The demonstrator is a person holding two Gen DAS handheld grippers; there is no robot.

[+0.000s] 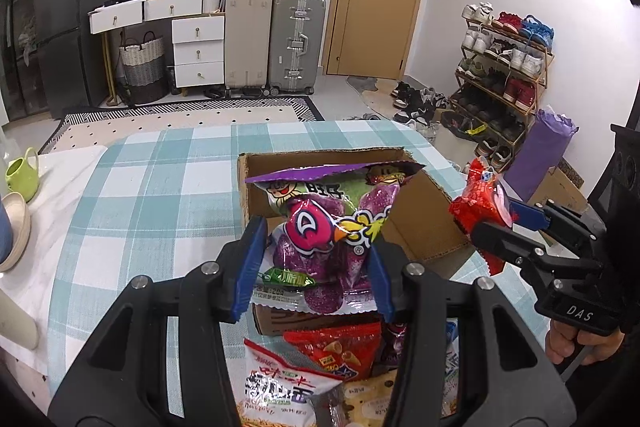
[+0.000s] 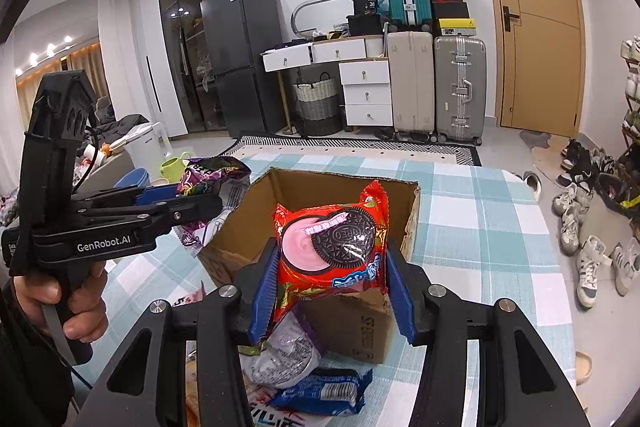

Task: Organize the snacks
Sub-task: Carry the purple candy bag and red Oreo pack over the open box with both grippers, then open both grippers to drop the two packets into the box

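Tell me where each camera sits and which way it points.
Left wrist: rides the left gripper, facing across the table toward the door; its fingers clamp a purple snack bag; the right gripper shows at right.
Right wrist: rides the right gripper, facing the same way, clamping a red cookie pack; the left gripper shows at left.
Shared: cardboard box, checked tablecloth.

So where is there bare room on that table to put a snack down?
Bare checked tablecloth lies left of the cardboard box, up to the green cup, and right of the box. The near edge is crowded with snack packets.
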